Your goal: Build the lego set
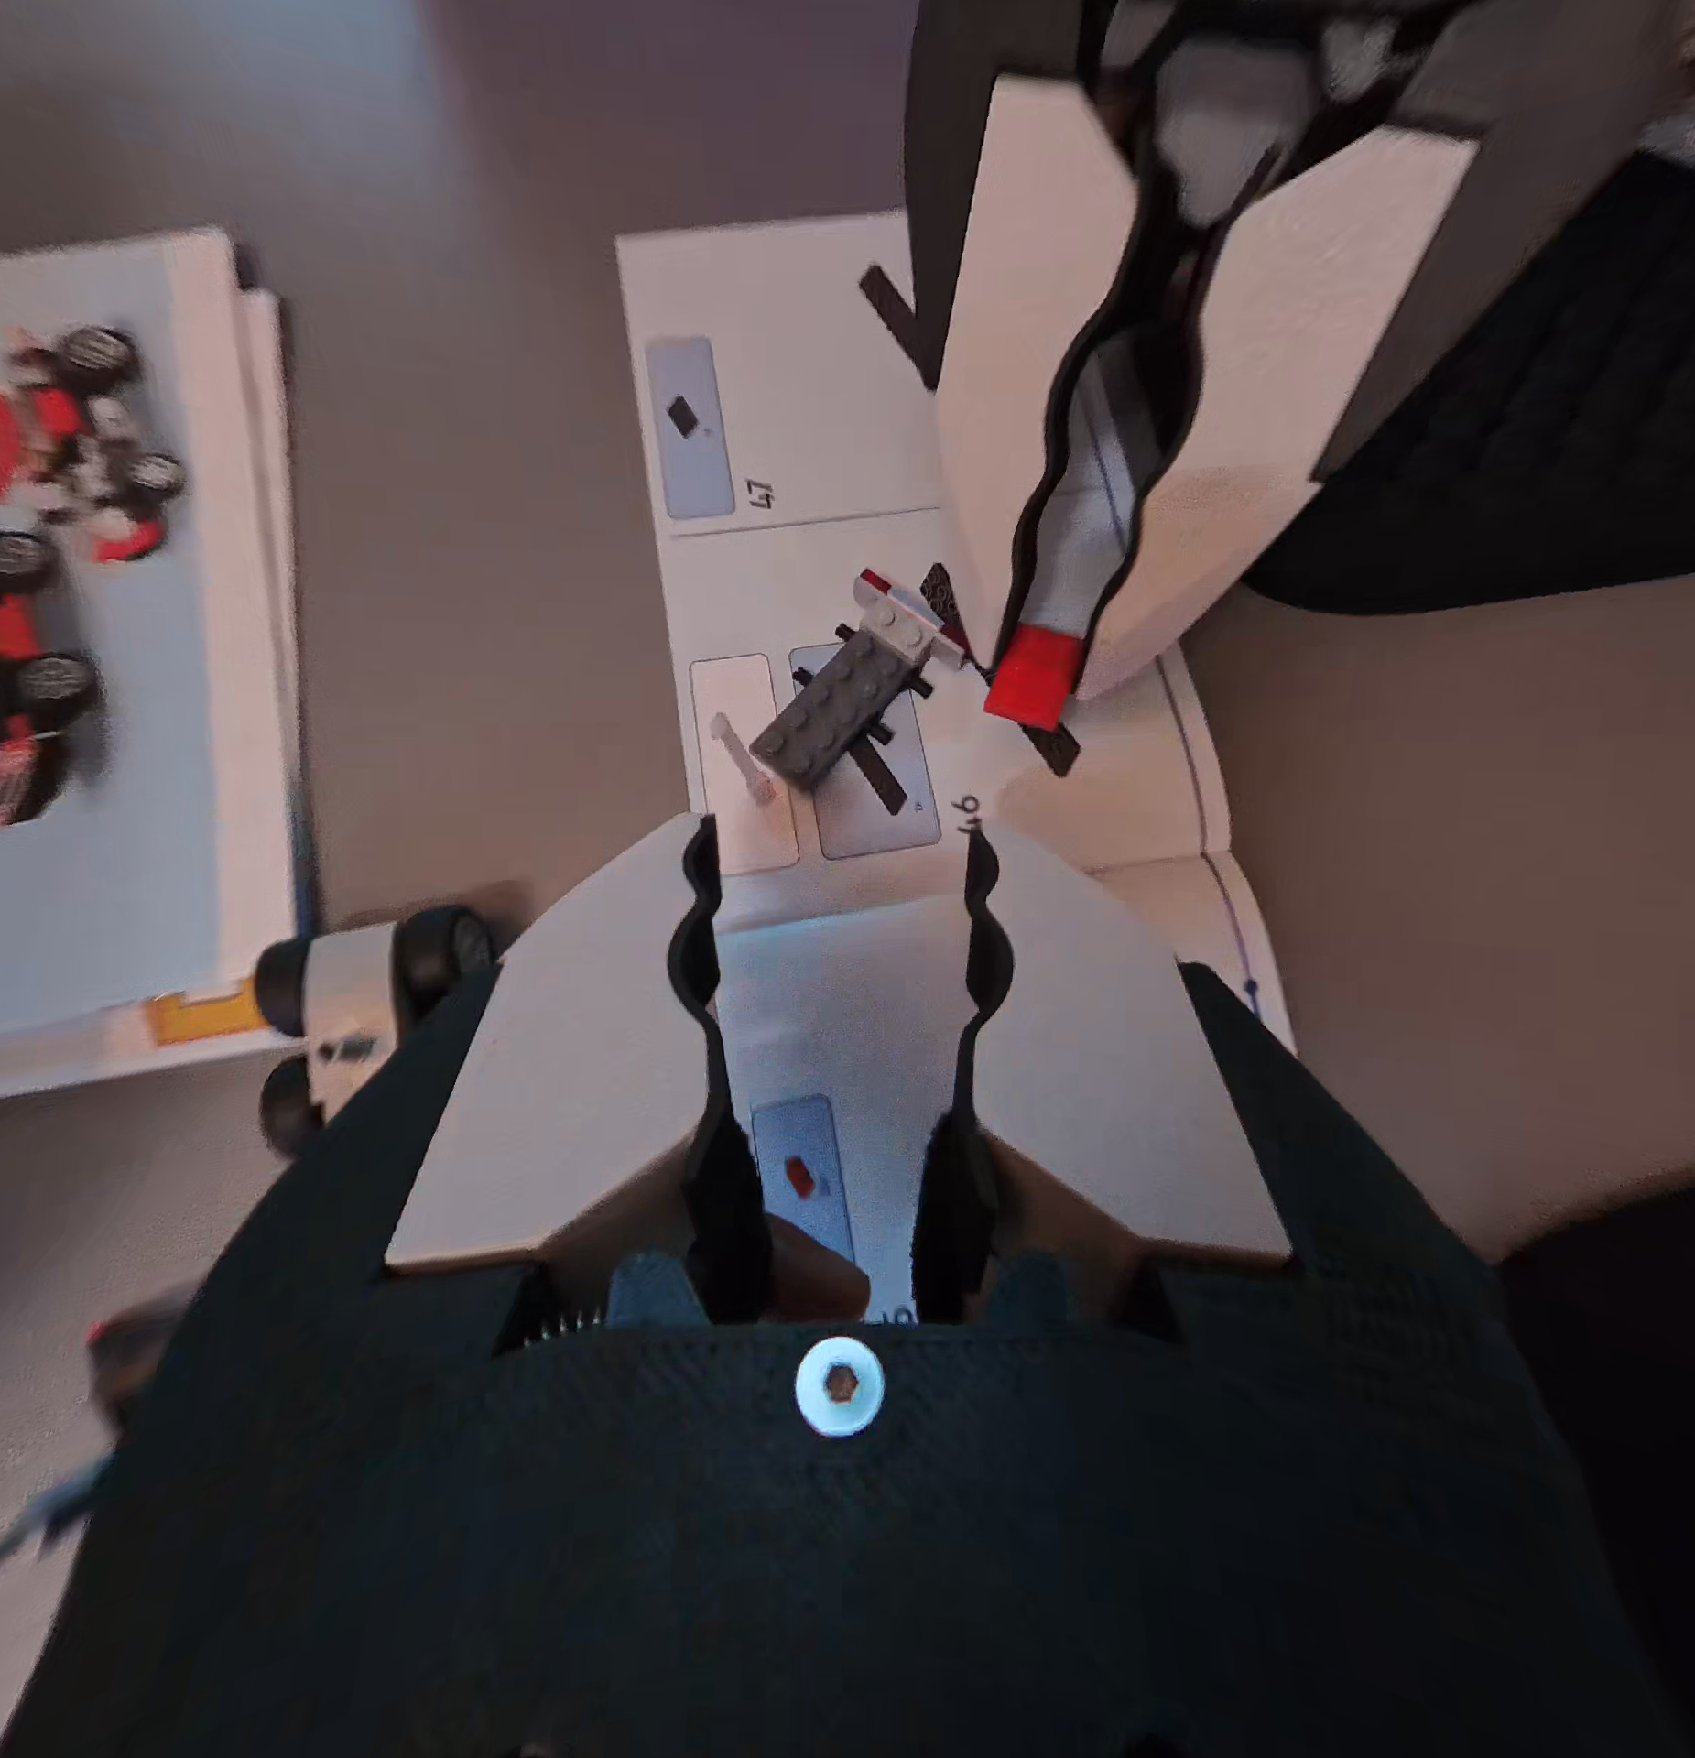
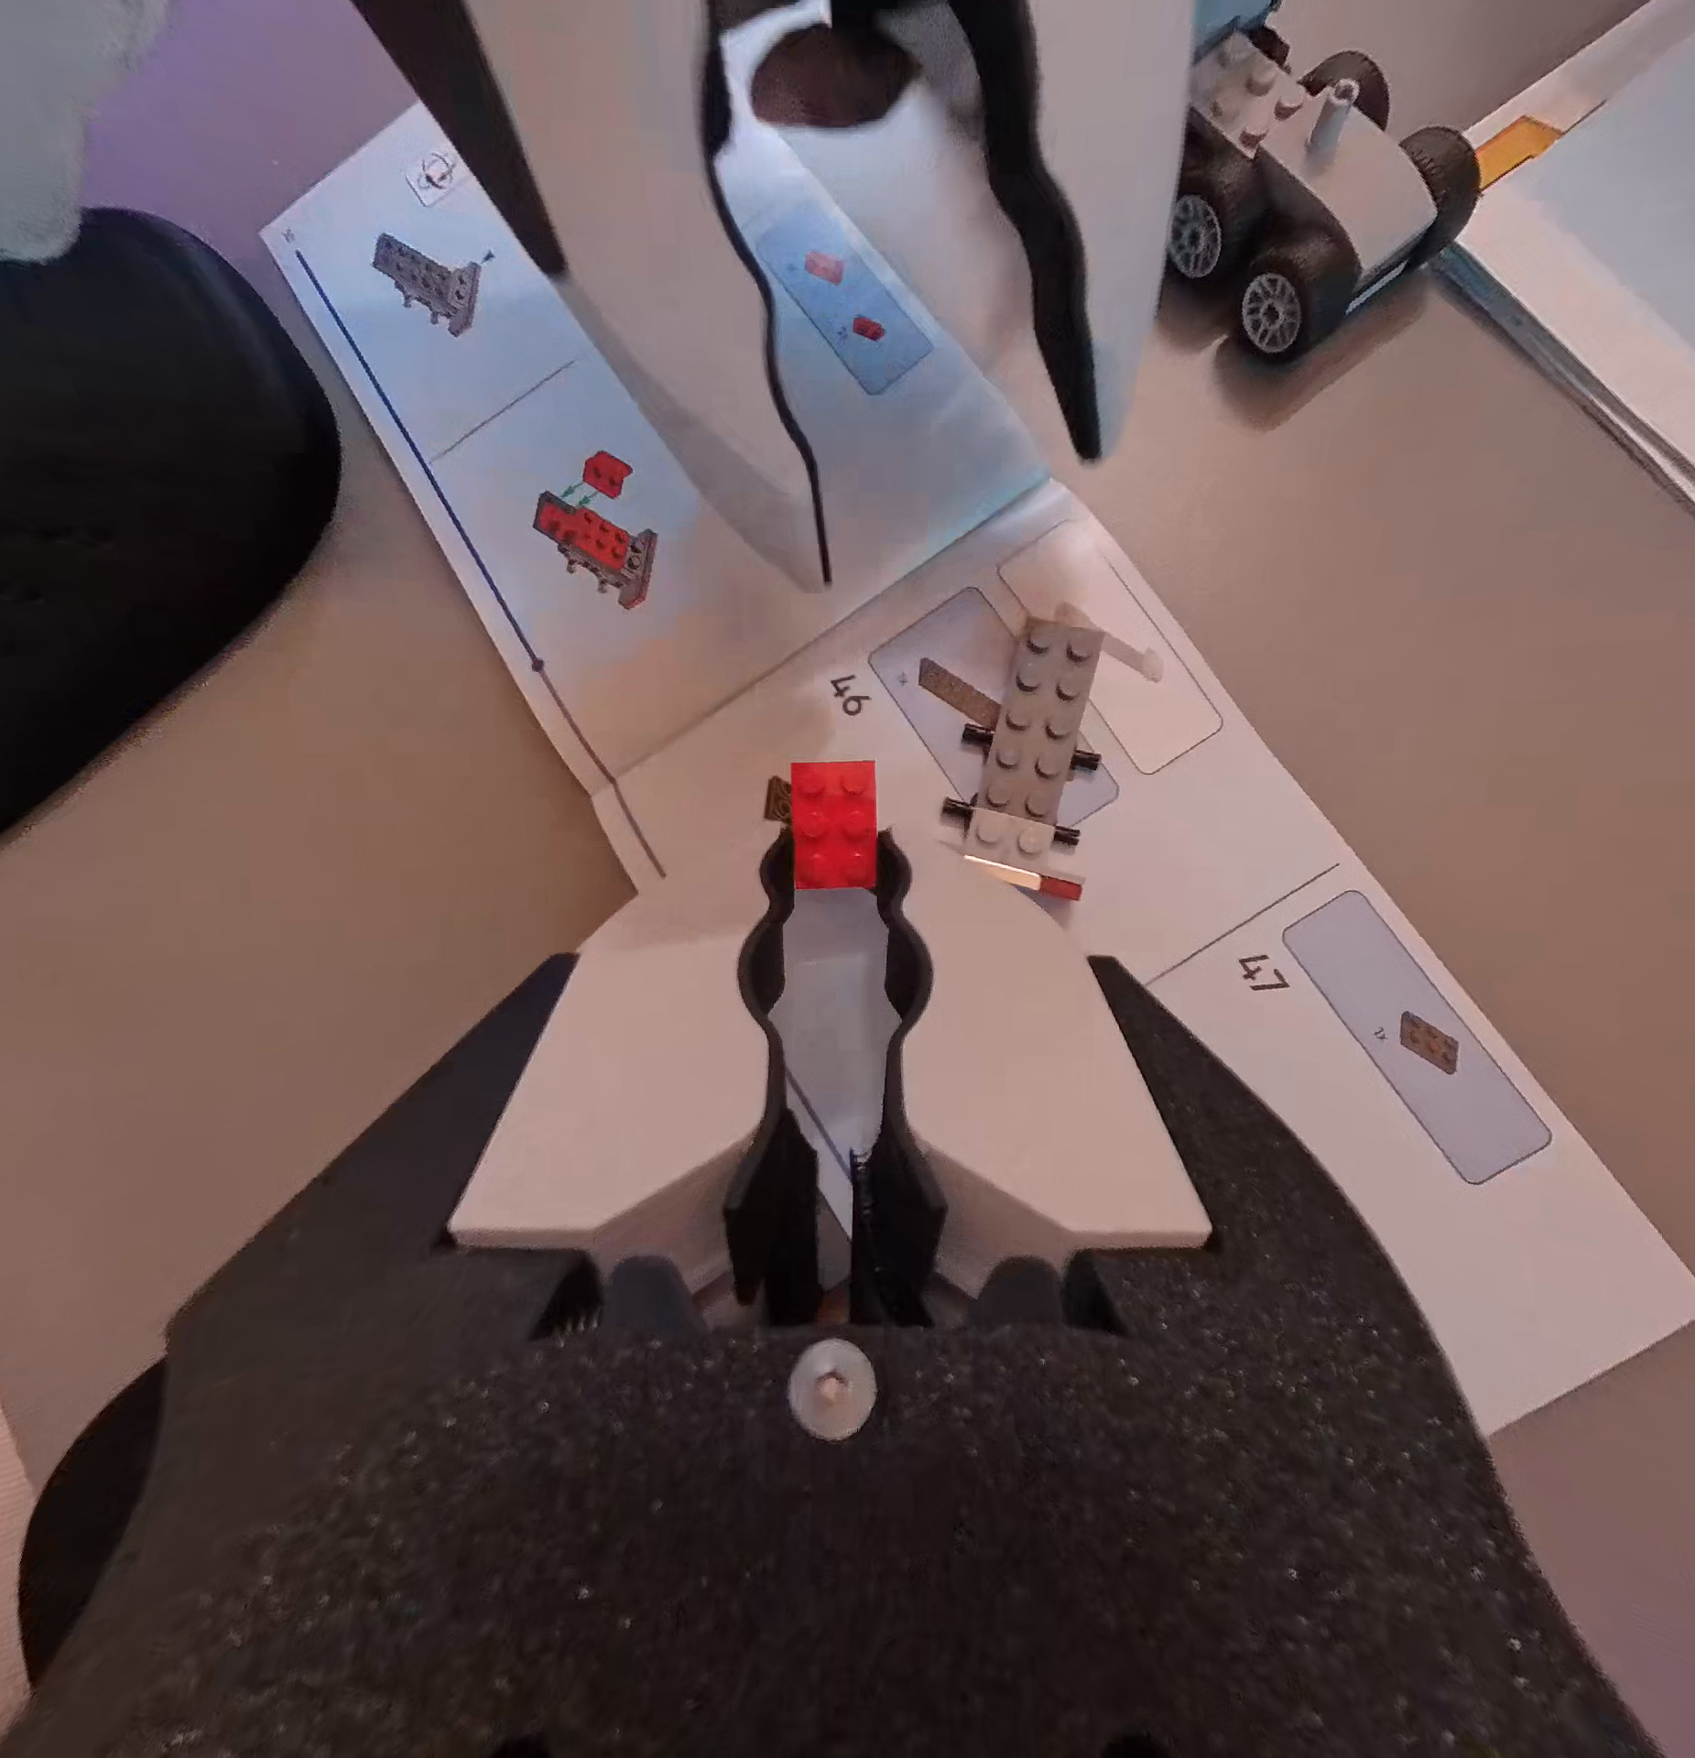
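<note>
Evidently the open white paper instruction booklet [image 2: 1205,1075] lies flat on the tabletop as a work mat, so the long grey studded plate assembly with black axle pins [image 2: 1033,732] rests on it between both tools. Left gripper [image 1: 838,856] hovers with jaws apart, empty. Right gripper [image 2: 829,856] is clamped on the small red 2-stud-wide brick [image 2: 832,820], studs up, just beside the plate, likely to be pressed on.

Soft, dim indoor light with faint shadows. Wide-angle bending stretches the edges. The box [image 1: 111,666] at left is motion-blurred.
</note>
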{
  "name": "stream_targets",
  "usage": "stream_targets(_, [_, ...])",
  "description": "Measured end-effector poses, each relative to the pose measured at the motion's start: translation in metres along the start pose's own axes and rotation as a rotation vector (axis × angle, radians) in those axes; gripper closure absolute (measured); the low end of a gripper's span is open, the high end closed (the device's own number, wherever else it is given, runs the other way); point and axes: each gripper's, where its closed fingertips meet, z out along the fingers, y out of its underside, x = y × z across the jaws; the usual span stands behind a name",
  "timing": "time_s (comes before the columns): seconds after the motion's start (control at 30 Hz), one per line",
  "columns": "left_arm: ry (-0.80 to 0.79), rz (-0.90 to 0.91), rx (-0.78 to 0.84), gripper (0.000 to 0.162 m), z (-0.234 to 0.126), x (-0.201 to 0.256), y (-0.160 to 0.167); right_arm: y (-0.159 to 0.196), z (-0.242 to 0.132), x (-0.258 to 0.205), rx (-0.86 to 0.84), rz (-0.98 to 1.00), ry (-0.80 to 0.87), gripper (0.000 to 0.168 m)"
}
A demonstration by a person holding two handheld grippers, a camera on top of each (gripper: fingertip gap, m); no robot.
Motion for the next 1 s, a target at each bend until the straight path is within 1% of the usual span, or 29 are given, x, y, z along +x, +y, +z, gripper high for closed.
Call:
stream_targets(0.13, [0.098,-0.032,-0.094,0.111,0.026,0.000,0.005,0.006,-0.003,0.009,-0.014,-0.024,0.009,0.151])
stream_targets(0.2, [0.112,-0.039,-0.115,0.112,0.031,0.002,0.007,0.010,-0.006,0.016,-0.025,-0.028,0.024,0.151])
stream_targets(0.27, [0.130,-0.036,-0.110,0.117,0.029,0.010,0.007,0.012,-0.011,0.021,-0.027,-0.039,0.026,0.151])
stream_targets(0.3, [0.117,-0.036,-0.108,0.117,0.028,0.011,0.008,0.013,-0.013,0.021,-0.025,-0.057,0.008,0.151])
stream_targets(0.37, [0.037,-0.036,-0.117,0.117,0.025,0.007,0.012,0.008,-0.022,0.018,-0.004,-0.118,-0.037,0.151])
stream_targets(0.5, [-0.075,-0.060,-0.059,0.117,0.019,0.004,0.012,-0.016,-0.037,0.019,0.067,-0.301,-0.087,0.151])
stream_targets(0.63, [-0.169,-0.039,-0.010,0.118,0.026,0.000,0.010,-0.023,-0.025,0.038,-0.011,-0.439,-0.075,0.151])
stream_targets(0.73, [-0.193,-0.012,0.002,0.118,0.030,-0.003,0.006,-0.022,-0.011,0.037,-0.077,-0.453,-0.110,0.151])
stream_targets(0.83, [-0.208,0.004,0.025,0.125,0.032,-0.005,0.002,-0.019,-0.003,0.036,-0.113,-0.434,-0.128,0.151])
stream_targets(0.9, [-0.191,0.012,0.025,0.131,0.035,-0.003,0.003,-0.021,0.000,0.034,-0.099,-0.430,-0.136,0.152])
stream_targets(0.97, [-0.165,0.000,0.036,0.137,0.037,0.000,0.003,-0.020,0.004,0.035,-0.120,-0.426,-0.132,0.152])
stream_targets(1.0, [-0.151,-0.005,0.038,0.143,0.037,0.001,0.003,-0.018,0.005,0.034,-0.131,-0.430,-0.134,0.152])
